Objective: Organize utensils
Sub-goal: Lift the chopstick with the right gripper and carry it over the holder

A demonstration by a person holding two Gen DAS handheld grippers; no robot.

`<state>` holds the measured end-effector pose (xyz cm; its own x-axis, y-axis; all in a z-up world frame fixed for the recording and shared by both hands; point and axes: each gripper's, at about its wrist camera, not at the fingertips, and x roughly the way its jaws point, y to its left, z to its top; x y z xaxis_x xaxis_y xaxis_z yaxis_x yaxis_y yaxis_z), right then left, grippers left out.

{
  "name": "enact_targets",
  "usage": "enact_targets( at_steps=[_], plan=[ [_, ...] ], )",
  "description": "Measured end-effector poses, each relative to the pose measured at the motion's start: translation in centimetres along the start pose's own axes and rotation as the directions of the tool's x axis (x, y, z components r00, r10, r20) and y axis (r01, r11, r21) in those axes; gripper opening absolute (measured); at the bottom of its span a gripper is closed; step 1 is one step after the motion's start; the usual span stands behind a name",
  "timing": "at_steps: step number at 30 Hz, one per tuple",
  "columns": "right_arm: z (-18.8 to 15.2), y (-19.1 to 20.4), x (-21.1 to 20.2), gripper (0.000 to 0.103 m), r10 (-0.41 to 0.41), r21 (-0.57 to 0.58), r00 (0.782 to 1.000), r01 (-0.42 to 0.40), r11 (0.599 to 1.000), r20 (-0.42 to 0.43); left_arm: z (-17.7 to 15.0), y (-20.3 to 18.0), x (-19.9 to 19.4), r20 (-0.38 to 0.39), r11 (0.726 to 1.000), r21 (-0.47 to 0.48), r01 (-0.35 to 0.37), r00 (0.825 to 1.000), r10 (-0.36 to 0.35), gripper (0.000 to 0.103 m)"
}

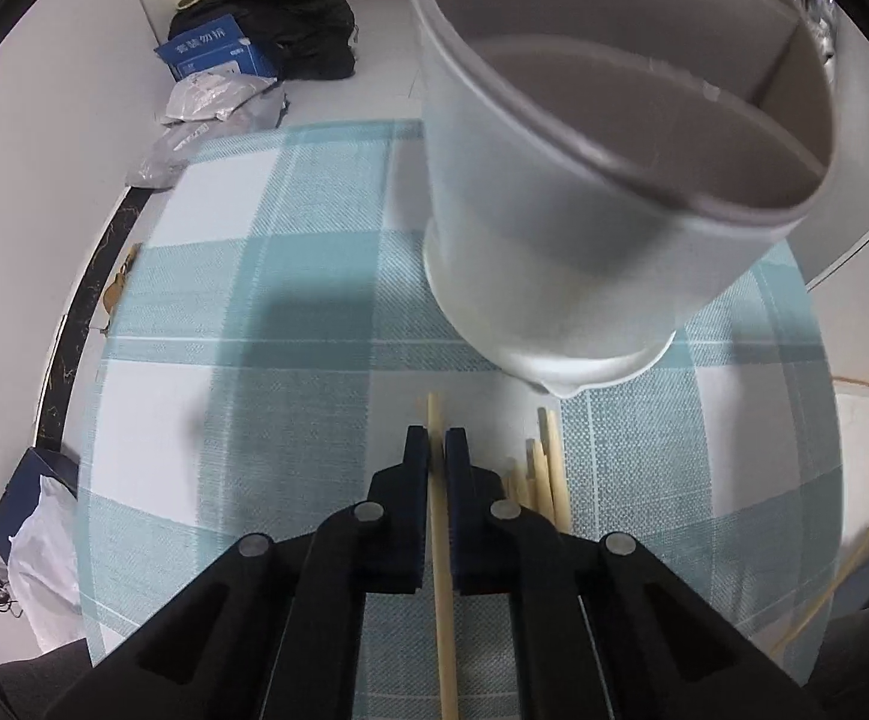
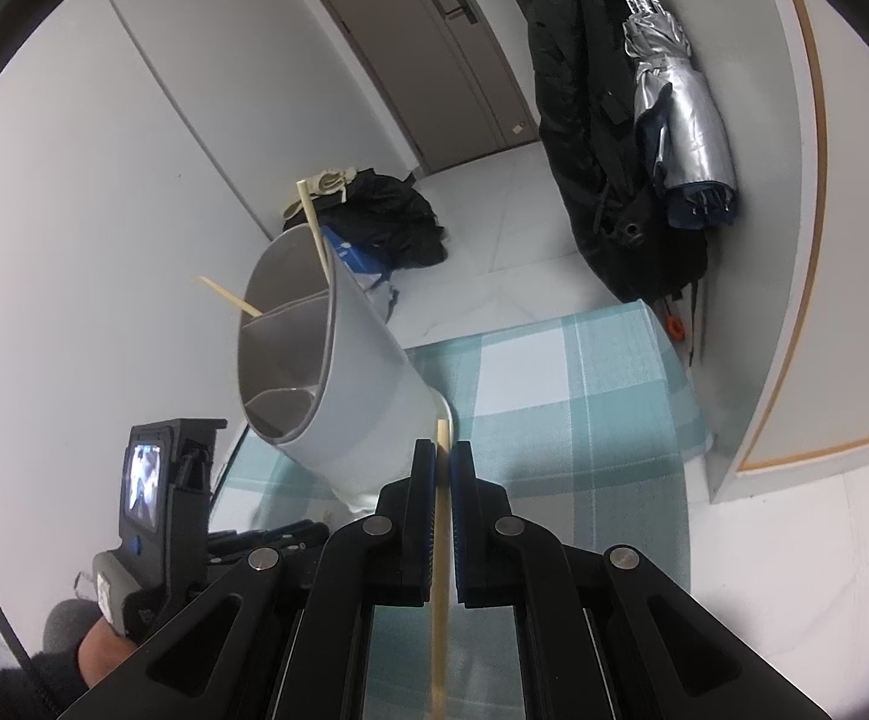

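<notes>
Beside the gray holder (image 1: pixel 602 180), both grippers (image 1: pixel 436 450) (image 2: pixel 443 462) clamp one chopstick (image 1: pixel 442 540) (image 2: pixel 442 540) each. Thin sticks could twist loose, missing the compartments.

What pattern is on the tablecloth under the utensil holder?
Teal-and-white plaid tablecloth, clearest in the left wrist view.

Chinese characters on blue box (image 1: pixel 213 52)
</notes>
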<state>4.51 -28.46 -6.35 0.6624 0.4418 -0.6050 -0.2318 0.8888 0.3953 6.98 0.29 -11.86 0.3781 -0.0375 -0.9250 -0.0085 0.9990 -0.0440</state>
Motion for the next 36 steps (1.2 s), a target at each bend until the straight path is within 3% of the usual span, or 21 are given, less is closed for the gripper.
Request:
enact_targets(
  at_steps=[6, 8, 12, 16, 28, 36],
  plan=[
    [-0.5, 1.0, -0.9, 0.004, 0.02, -0.001, 0.999, -0.02, 1.0, 0.032, -0.4, 0.4, -4.7, 0.147, 0.997, -0.008, 0.082, 0.986, -0.08, 0.001],
    [-0.7, 1.6, -1.1, 0.004, 0.031, -0.005, 0.999, -0.031, 1.0, 0.044, -1.0, 0.2, -6.8, 0.22, 0.986, 0.002, 0.167, 0.962, -0.163, 0.001],
    [-1.2, 3.3, -1.9, 0.004, 0.037, -0.048, 0.996, -0.033, 0.998, 0.079, -2.4, -0.1, -10.2, 0.32, 0.967, 0.038, 0.252, 0.914, -0.251, 0.001],
    [-1.9, 5.0, -2.7, 0.004, 0.045, -0.094, 0.992, -0.034, 0.995, 0.114, -1.9, 0.7, -11.1, 0.365, 0.963, 0.06, 0.261, 0.892, -0.265, 0.001],
    [-3.3, 7.5, -4.4, 0.004, 0.014, -0.168, 0.98, 0.02, 0.986, 0.199, -3.6, 0.0, -14.2, 0.411, 0.964, 0.143, 0.223, 0.873, -0.263, 0.001],
    [-3.9, 8.4, -5.5, 0.004, 0.015, -0.191, 0.973, 0.03, 0.981, 0.23, -4.1, 0.2, -14.8, 0.408, 0.966, 0.147, 0.215, 0.876, -0.257, 0.001]
  ],
)
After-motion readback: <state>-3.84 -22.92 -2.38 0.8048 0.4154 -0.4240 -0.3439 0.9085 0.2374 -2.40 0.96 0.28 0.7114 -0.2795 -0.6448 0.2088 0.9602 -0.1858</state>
